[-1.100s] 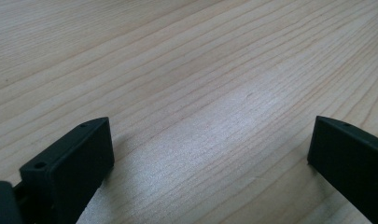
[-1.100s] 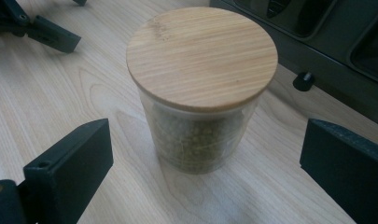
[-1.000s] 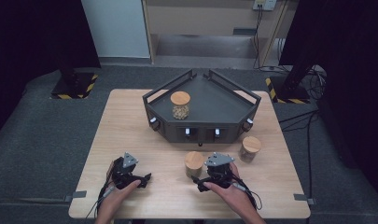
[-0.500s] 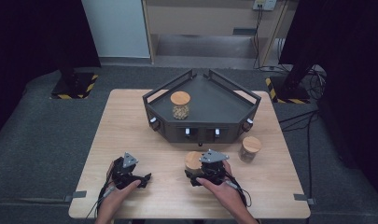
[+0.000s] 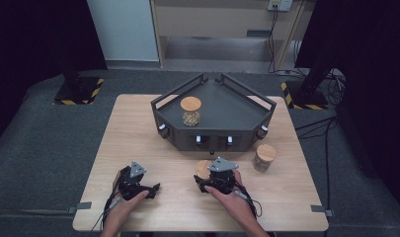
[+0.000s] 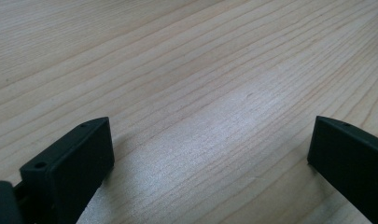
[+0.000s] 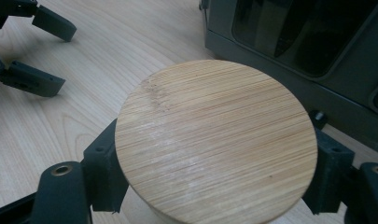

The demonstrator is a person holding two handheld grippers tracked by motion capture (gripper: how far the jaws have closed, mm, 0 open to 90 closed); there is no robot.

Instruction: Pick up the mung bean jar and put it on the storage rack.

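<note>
Your right gripper (image 7: 214,186) has just been closing, and its black jaws now sit against either side of the round jar with the pale bamboo lid (image 7: 216,140), so you have it clamped just under the lid's rim. That jar stands on the light wooden table (image 5: 153,123), just in front of the dark grey, wedge-shaped metal tray (image 5: 227,106) and close to its front wall; from the high view it is half hidden under your right gripper (image 5: 215,180). Before you lift, make sure the pads bear on the body below the lid and not on the lid's edge alone, because a loose lid could come away and leave the jar behind. Raise it straight up and keep it upright, high enough to clear the tray's front wall and rail, then carry it forward. Inside the tray a matching bamboo-lidded jar with brownish contents (image 5: 190,111) already stands at the left, so aim for the bare floor beside it and set down gently before you release. A third bamboo-lidded jar (image 5: 264,157) waits on the table to the right, well apart from your path. Your left gripper (image 6: 210,154) rests low over bare table with its jaws wide apart and nothing between them; leave it parked there, out of the way.
</note>
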